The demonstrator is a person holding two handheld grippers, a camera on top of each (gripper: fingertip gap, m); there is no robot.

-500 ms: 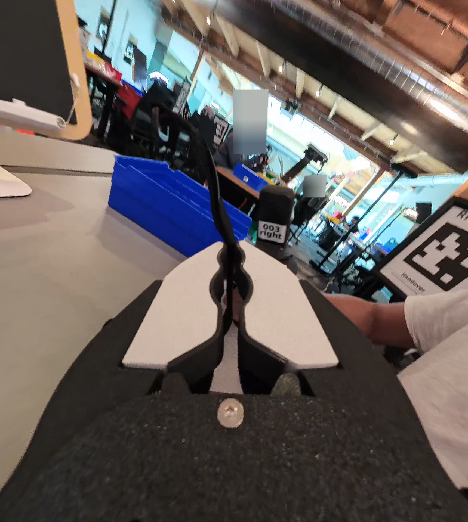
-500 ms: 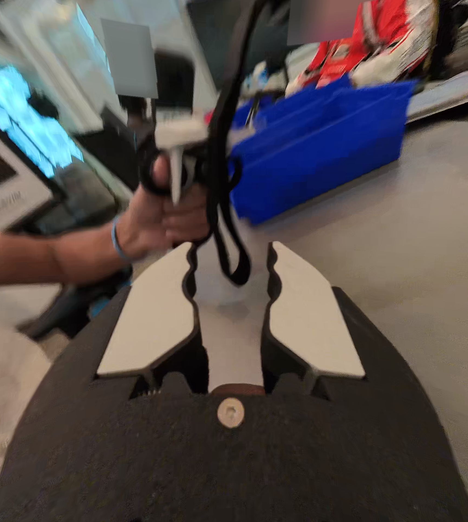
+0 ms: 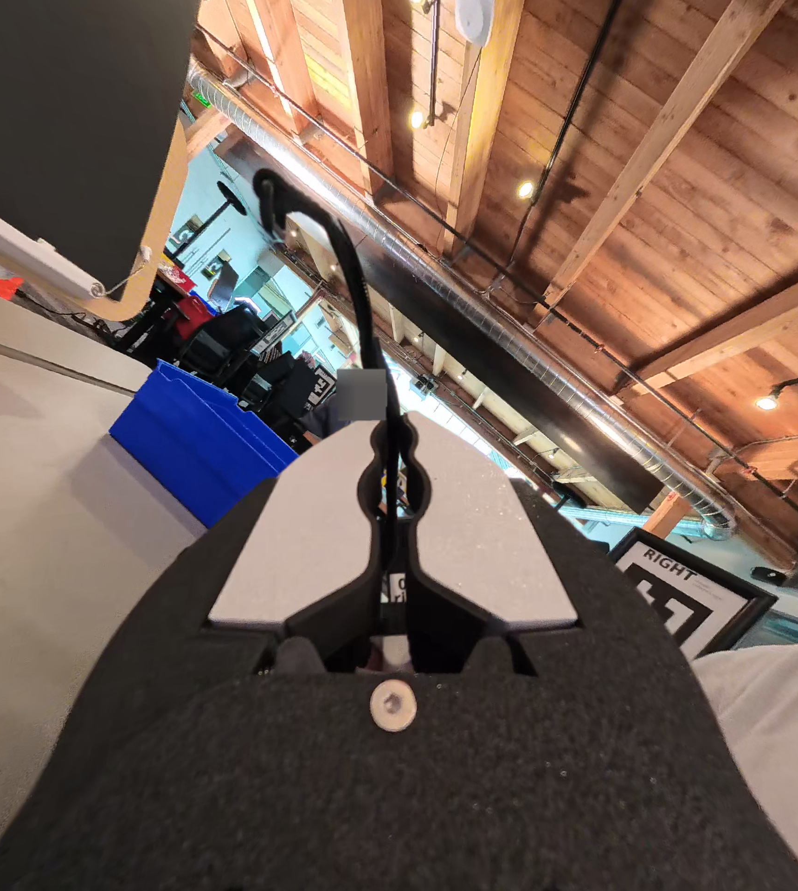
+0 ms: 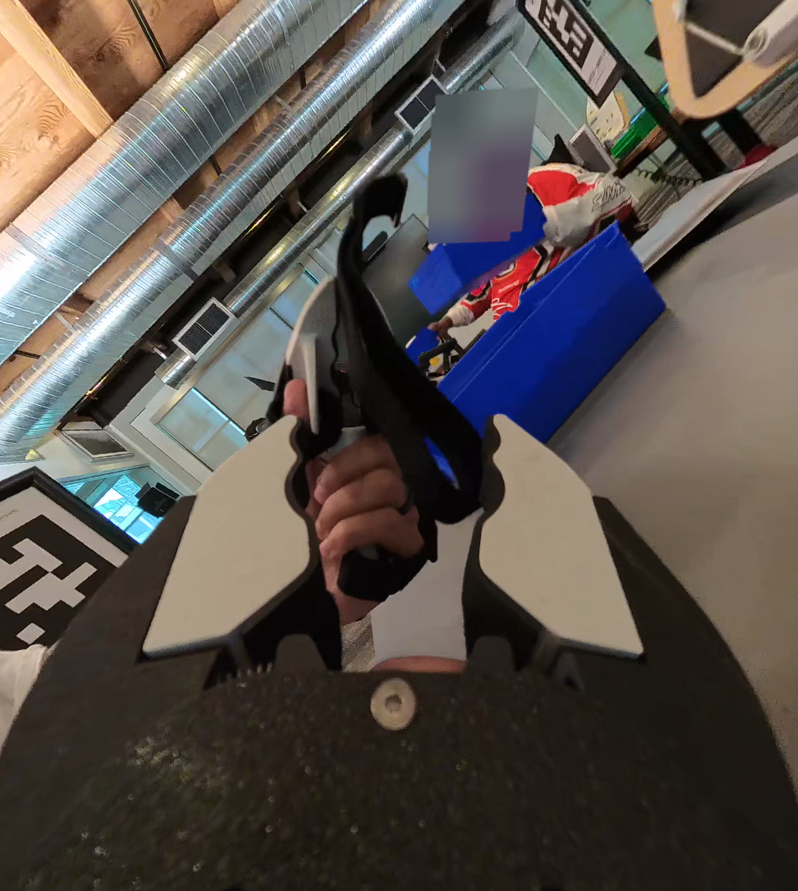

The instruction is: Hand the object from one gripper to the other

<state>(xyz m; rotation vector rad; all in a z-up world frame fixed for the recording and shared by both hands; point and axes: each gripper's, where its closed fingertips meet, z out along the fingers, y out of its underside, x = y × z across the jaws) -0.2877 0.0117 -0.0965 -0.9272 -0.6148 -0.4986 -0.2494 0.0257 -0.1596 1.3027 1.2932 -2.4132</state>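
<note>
Left wrist view: left gripper [image 3: 392, 434] tilted up toward ceiling, jaws clamped on one black strap [image 3: 361, 308] that arcs upward, thin, curled tip; one blue bin [image 3: 194, 438] on table [image 3: 26, 530]

Right wrist view: right gripper [image 4: 394, 424] jaws apart, strap loop hanging between them, hand [image 4: 363, 501] behind gripping the left gripper

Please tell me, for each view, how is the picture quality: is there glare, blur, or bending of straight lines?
Left wrist view: sharp; ceiling lamps glare as bright spots; the wide lens bends the silver duct; the black strap in the shut left gripper is crisp. Right wrist view: mostly sharp, slightly soft on the hand and strap near the open right gripper; the ducts shine.
</note>
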